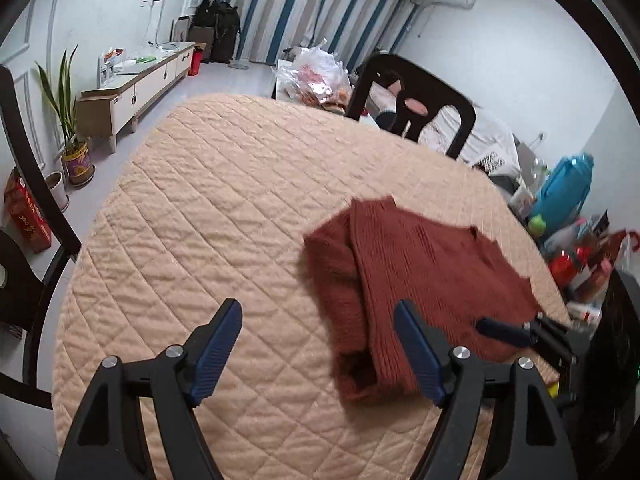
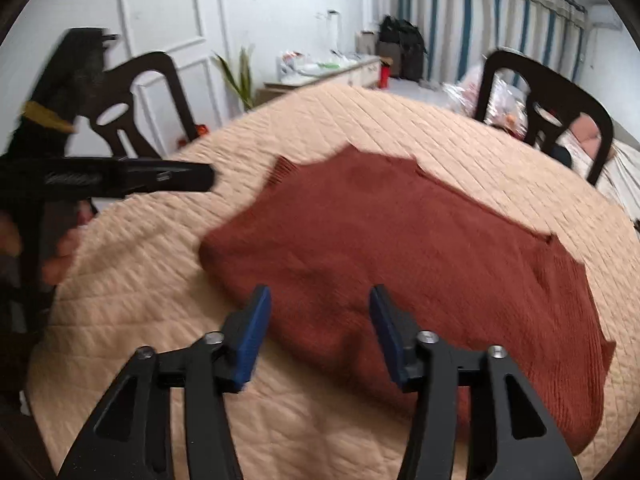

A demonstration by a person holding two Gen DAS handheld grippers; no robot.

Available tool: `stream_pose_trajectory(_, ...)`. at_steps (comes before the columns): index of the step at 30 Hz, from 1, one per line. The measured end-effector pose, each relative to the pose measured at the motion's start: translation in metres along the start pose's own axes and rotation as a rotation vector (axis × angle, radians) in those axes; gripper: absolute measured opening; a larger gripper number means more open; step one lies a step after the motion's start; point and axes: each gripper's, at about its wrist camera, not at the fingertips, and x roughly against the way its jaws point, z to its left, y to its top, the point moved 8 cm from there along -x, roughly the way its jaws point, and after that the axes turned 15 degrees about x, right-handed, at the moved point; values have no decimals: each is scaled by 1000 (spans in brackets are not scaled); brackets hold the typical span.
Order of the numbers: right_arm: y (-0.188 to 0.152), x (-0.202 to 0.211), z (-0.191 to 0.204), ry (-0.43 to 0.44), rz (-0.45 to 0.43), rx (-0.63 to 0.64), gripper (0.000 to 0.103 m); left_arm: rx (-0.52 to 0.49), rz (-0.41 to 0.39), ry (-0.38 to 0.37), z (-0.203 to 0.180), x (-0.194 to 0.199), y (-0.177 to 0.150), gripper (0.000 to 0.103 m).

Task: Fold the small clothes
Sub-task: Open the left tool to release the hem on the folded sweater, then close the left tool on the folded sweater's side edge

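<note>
**Sweater lies partly folded, both tongs free**

Sweater [image 2: 400, 264], a rust-red ribbed knit, lies on the quilted table cover with nothing gripping it. The right gripper [image 2: 318, 332] hangs over its near edge with jaws spread wide and no cloth between the blue pads [image 2: 250, 344]. The left gripper [image 1: 318, 354] is also wide and empty; its right pad overlaps the sweater's near left corner in the view, while its left pad stands over bare quilt. Whether either tong touches the knit cannot be told.

In the left wrist view one part of the garment already lies doubled over along the left side, with a loose lip gaping at the near corner.

Risks, as I judge them: that loose lip may spring open if a pad brushes it; a pinch taken too deep could catch the quilted cover [image 1: 200, 220] with the knit and drag both; a grip on a single layer would pull the fold apart.

Dark chairs [image 2: 548, 108] stand at the table's far side. Beyond are a low white cabinet [image 1: 148, 84], a potted plant [image 1: 68, 120], striped curtains [image 1: 320, 4] and, at the right, a cluttered heap of bottles and bags.
</note>
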Motion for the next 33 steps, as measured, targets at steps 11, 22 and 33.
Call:
stream_pose_trajectory(11, 24, -35, 58, 62, -6, 177, 60, -20, 41, -101, -4, -10, 13, 86)
stream_pose_trajectory(22, 18, -53, 76, -38, 34, 286, 60, 46, 120, -159, -5, -31, 14, 89)
stream_pose_trajectory(33, 17, -48, 64, -111, 15, 263, 16, 80, 209, -171, -20, -62, 10, 90)
